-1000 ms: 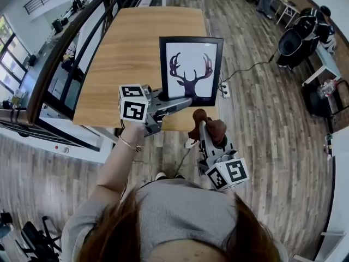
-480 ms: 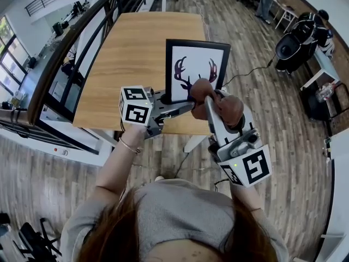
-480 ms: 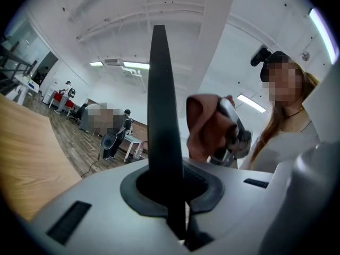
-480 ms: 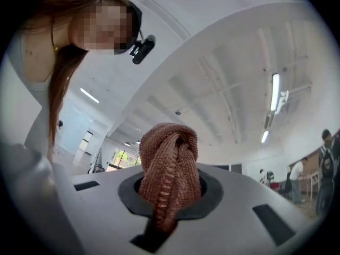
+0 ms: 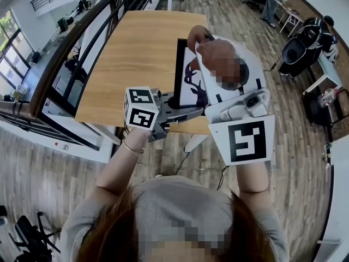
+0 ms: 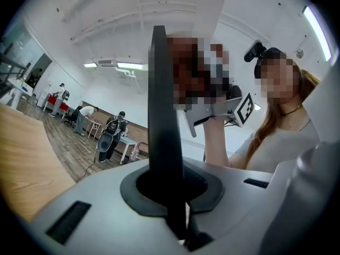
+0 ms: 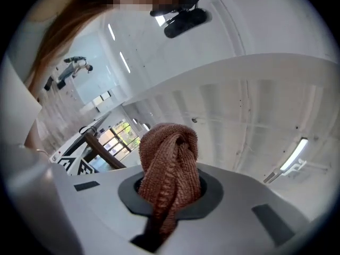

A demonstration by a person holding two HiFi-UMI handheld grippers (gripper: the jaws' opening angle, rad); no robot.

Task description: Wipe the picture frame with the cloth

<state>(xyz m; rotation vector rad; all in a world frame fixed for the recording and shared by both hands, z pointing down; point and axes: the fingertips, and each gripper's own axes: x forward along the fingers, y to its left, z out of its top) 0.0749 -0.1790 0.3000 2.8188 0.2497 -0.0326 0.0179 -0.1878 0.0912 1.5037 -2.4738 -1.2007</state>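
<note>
Left gripper (image 6: 172,189): jaws clenched on the lower edge of the frame (image 6: 159,89), which runs edge-on between them and rises upright. Gripper lies level, pointing across the near edge of the table (image 5: 136,48).

Right gripper (image 7: 169,198): jaws closed on the cloth (image 7: 169,153), a brown knitted wad that bulges out past the pads. In the head view this gripper is raised close to the camera, its marker cube large in the foreground, and the cloth end sits over the upper right part of the frame. Contact between cloth and frame cannot be confirmed; a mosaic patch covers part of that spot.

Frame: black border, white sheet with a dark antlered figure, partly hidden behind the right gripper. It stands above the near end of the table; whether its foot rests on the wood cannot be told.

Surroundings: bare wooden tabletop, plank floor (image 5: 283,124) below, a dark railing (image 5: 71,37) on the left. A bracelet (image 5: 131,146) shows on the left wrist.
</note>
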